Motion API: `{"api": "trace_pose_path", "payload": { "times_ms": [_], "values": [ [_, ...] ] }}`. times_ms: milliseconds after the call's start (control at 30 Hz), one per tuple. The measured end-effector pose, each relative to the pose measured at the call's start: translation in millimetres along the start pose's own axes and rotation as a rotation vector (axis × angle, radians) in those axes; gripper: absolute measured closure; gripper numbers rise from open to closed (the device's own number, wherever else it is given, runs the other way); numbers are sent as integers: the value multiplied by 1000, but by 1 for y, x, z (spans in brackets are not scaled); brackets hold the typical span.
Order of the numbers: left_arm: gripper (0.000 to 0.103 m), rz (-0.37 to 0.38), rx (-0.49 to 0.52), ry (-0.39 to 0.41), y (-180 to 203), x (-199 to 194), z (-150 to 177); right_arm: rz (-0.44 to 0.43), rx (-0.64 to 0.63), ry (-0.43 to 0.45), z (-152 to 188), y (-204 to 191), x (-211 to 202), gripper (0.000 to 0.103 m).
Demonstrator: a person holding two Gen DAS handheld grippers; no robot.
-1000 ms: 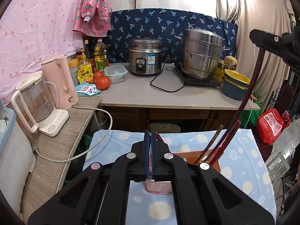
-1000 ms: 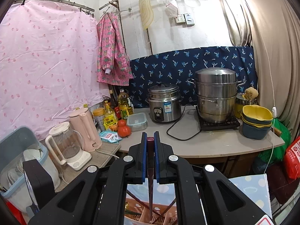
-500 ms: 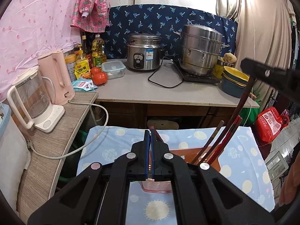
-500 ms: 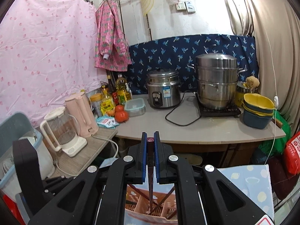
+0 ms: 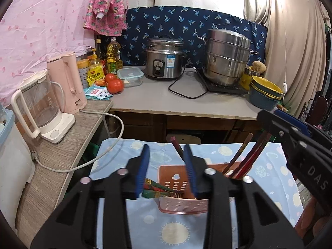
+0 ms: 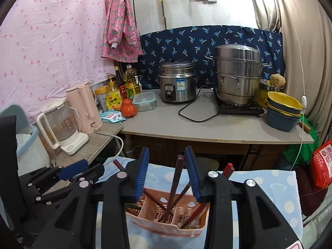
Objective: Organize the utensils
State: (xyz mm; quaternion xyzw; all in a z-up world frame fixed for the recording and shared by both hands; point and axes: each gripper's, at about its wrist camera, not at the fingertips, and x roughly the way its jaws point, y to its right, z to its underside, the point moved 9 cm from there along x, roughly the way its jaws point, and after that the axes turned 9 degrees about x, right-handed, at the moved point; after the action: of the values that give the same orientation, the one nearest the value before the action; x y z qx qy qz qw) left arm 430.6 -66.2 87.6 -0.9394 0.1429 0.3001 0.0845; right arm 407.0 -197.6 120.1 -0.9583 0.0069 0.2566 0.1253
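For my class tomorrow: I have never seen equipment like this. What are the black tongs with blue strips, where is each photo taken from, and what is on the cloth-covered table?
There is no robot here. A person holds one hand-held gripper in each hand: black tongs with two blue-padded fingers. A wide-angle camera on each looks forward along its fingers, so one photo comes from the left hand-held gripper and the other from the right hand-held gripper. Each also shows in the other's photo, at the edge.

Both are open and hold nothing.

On the blue sun-patterned tablecloth stands a pink utensil basket with compartments. Dark and reddish chopsticks stand tilted inside it, leaning at different angles.

Behind is a counter with a rice cooker, a steamer pot, tomatoes and two kettles.
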Motion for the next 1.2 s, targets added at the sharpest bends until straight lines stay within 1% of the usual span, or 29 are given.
{"api": "trace_pose_path", "payload": {
  "times_ms": [400,633,733,800,900,933,967,1033,1200],
  "values": [
    [68,-14,8,-3,3,-9,6,13,3,-36,25,11,-10,67],
    [67,-19,10,20,5,-28,3,13,1,-32,29,11,-27,67],
    [65,-22,13,34,7,-41,3,11,5,-29,32,11,-39,66],
    [63,-23,12,46,9,-51,3,9,4,-29,35,12,-48,62],
    [62,-21,13,55,13,-65,8,28,-8,-33,46,13,-62,59],
    [59,-22,15,56,14,-69,9,28,-9,-37,49,13,-65,59],
    [53,-24,17,59,16,-74,12,32,-6,-42,54,14,-70,57],
    [49,-33,22,66,19,-82,16,38,-5,-50,63,16,-77,56],
    [48,-25,25,53,30,-94,33,58,1,-72,87,22,-91,55]
  ]
}}
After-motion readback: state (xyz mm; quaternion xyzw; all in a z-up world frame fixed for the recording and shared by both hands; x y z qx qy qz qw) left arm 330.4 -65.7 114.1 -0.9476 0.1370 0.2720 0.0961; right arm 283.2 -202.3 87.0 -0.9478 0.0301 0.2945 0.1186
